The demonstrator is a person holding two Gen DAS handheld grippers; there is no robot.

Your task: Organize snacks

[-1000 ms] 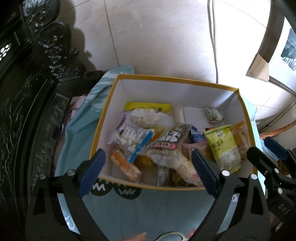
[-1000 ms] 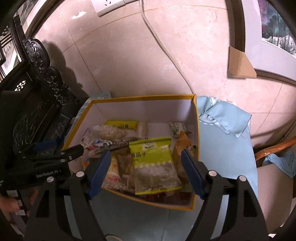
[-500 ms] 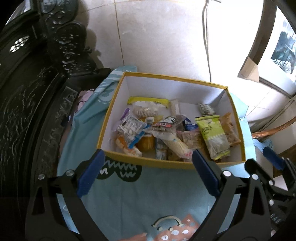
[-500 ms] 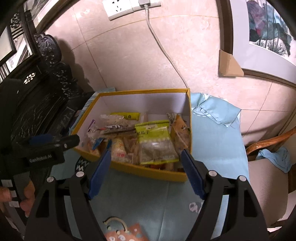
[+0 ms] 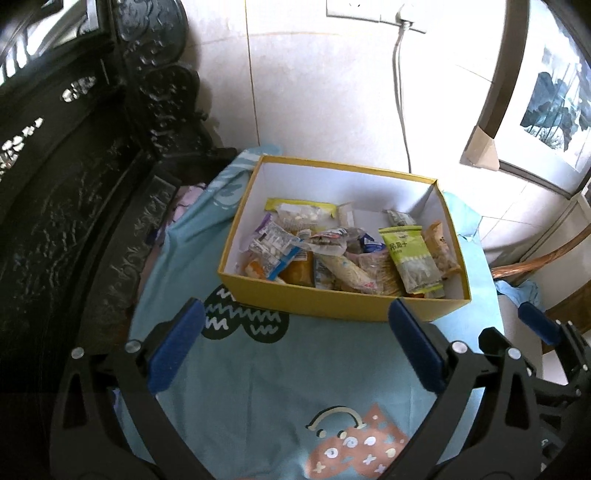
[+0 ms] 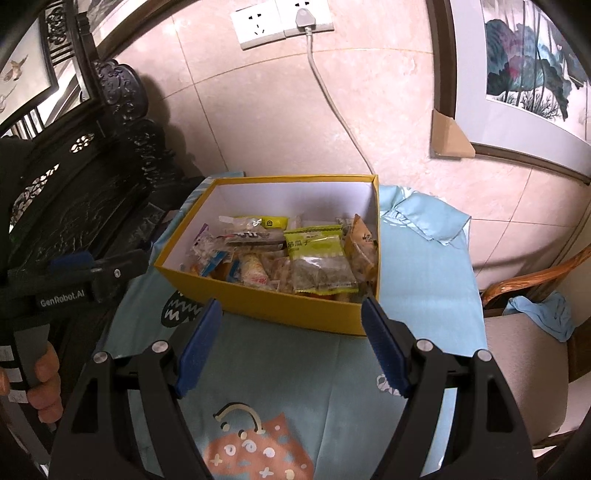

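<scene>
On the light-blue patterned tablecloth (image 5: 258, 387) stands a yellow cardboard box with a white inside (image 5: 343, 306), holding a loose heap of snack packets. From the left wrist view the box sits at twelve o'clock, just beyond the fingertips. A green-and-clear seed packet (image 5: 410, 254) lies toward its three o'clock end, beside an orange snack bag (image 5: 441, 245) against the wall there. A yellow-edged wrapper (image 5: 299, 205) lies near the back wall, at about eleven o'clock in the heap.

The left gripper (image 5: 297, 332) hangs above bare cloth with its blue-padded jaws spread wide and nothing between them. The right gripper (image 6: 291, 325) is likewise wide open and empty, its tips just short of the box's near wall.

At nine o'clock in the right wrist view, a hand (image 6: 40, 384) grips the other tool's handle. A grey cable (image 6: 332, 103) runs down the tiled wall from a white socket (image 6: 280, 20).
</scene>
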